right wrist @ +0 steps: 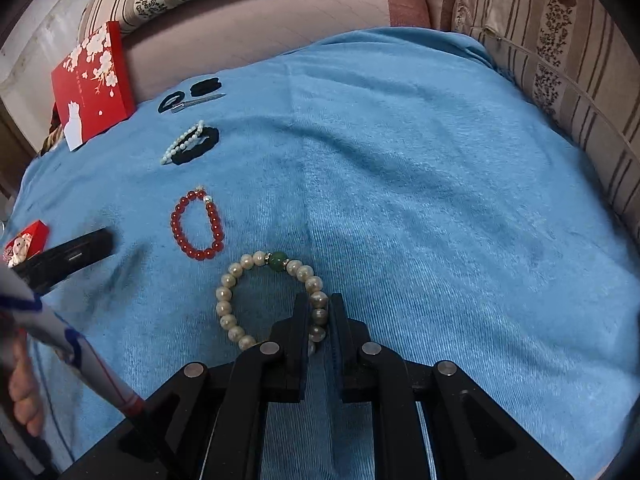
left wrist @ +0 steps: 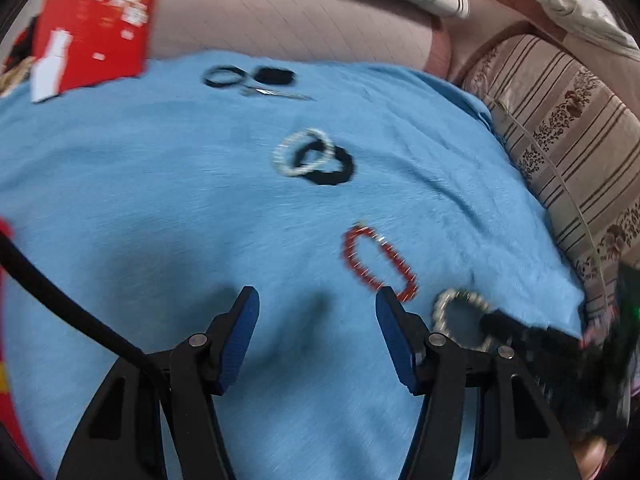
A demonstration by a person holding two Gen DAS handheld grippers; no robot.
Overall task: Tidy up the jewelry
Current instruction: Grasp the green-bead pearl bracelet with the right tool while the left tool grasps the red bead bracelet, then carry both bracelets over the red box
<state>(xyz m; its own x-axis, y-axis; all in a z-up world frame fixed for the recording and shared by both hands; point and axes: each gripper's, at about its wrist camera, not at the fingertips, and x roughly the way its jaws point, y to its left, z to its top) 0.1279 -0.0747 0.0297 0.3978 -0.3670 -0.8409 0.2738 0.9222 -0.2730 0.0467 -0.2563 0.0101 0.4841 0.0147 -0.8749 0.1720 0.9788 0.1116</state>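
Note:
My right gripper (right wrist: 319, 304) is shut on the right side of a large pearl bracelet (right wrist: 221, 292) with one green bead (right wrist: 277, 261), which lies on the blue cloth (right wrist: 440, 200). A red bead bracelet (right wrist: 176, 224) lies just beyond it on the left. Farther back, a small white bead bracelet (right wrist: 182, 142) overlaps a black hair tie (right wrist: 206, 144). My left gripper (left wrist: 318, 300) hangs open over bare cloth with nothing between its fingers. In its blurred view the red bracelet (left wrist: 378, 260) is just right of its right finger, and the pearl bracelet (left wrist: 460, 308) is farther right.
At the back left are a red box with white blossoms (right wrist: 94, 80), two more black hair ties (right wrist: 206, 85) and a thin metal tool (right wrist: 200, 100). A small red box (right wrist: 26, 240) sits at the left edge. Striped cushions (right wrist: 560, 80) border the cloth on the right.

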